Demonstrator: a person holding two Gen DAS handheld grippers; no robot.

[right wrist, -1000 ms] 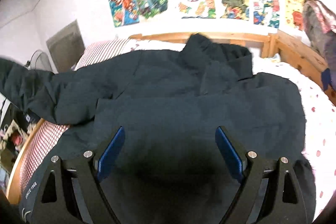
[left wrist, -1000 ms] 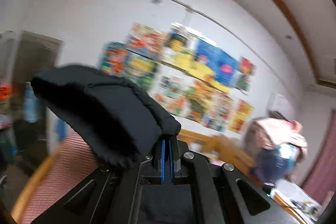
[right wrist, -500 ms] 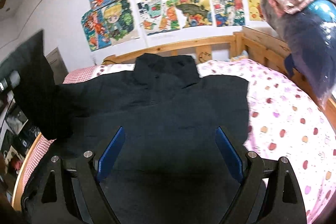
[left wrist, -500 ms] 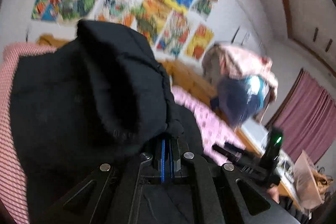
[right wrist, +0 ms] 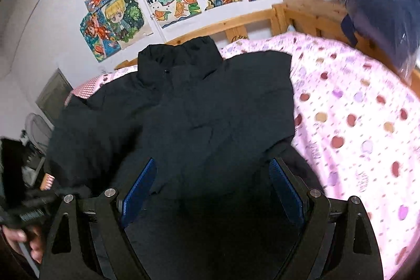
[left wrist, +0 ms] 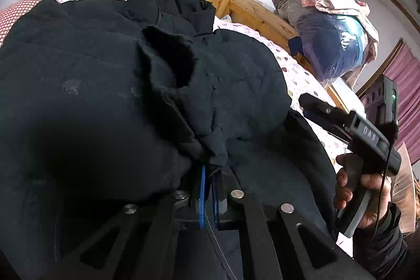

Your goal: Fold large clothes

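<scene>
Left hand-held gripper (left wrist: 207,169): jaws opening, pads still pinching the black coat's (right wrist: 210,109) sleeve cuff (left wrist: 168,62);
Right hand-held gripper (right wrist: 210,185): spread wide above the coat, gripping nothing;
Bed (right wrist: 354,122): coat lying on it

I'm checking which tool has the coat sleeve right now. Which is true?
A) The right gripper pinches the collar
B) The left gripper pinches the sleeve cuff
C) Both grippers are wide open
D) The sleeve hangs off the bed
B: the left gripper pinches the black sleeve cuff; the right gripper is open, nothing between its fingers.

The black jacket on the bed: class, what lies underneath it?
The black jacket rests on a pink spotted bedsheet that shows beside it, with a red checked fabric peeking out at its far left. The sheet directly beneath is covered.
</scene>
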